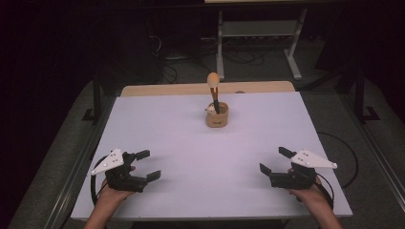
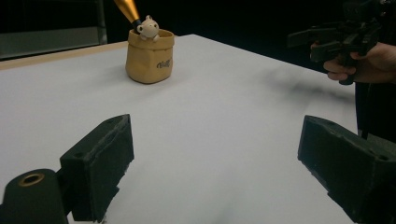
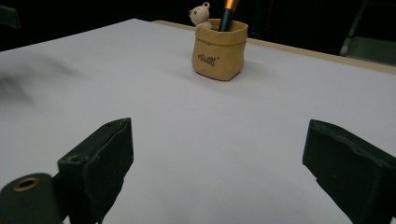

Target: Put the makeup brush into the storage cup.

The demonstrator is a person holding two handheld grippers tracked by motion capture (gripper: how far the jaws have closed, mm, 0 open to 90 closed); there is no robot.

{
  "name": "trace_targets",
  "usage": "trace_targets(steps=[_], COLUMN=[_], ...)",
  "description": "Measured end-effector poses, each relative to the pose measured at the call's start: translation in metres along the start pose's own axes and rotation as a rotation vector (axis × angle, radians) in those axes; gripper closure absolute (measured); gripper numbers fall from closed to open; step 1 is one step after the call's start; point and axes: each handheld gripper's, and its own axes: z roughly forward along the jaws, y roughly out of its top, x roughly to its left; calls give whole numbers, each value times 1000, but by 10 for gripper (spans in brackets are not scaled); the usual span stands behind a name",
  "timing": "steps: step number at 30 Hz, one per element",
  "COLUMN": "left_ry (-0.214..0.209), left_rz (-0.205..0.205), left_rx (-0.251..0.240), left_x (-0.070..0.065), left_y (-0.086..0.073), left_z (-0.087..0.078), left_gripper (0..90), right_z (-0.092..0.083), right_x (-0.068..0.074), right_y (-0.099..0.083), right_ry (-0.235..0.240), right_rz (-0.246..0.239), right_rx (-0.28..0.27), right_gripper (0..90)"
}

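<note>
A tan pouch-shaped holder [image 1: 217, 117] with a small bear figure [image 1: 210, 109] and a brush [image 1: 214, 86] stands near the white desk's [image 1: 191, 143] far edge. Left tool [image 1: 148, 165] and right tool [image 1: 273, 161] rest near the near corners, jaws apart, empty.

High view: set above your side of the table [image 1: 191, 143], facing forward and down, well back; it takes in the whole top and the floor beyond.
Left gripper view: low, close over the table surface, looking between its own jaws toward the tan pot [image 2: 149, 58] and across to your right hand [image 2: 369, 63].
Right gripper view: equally low, aimed at the same pot [image 3: 218, 50].
Shared ground: all three cover the pot [image 1: 217, 116] and the white surface around it.
</note>
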Motion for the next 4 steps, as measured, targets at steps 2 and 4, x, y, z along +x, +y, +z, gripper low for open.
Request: trace_targets(steps=[2,4], left_ry=[0,1], left_rz=[0,-1], left_rx=[1,-2], left_x=[0,0], left_y=[0,0], left_z=[0,0], left_gripper=[100,100], right_z=[0,0], right_x=[0,1], right_y=[0,1], right_ry=[-1,2], right_rz=[-1,-2], right_rx=[0,-5], right_gripper=[80,77])
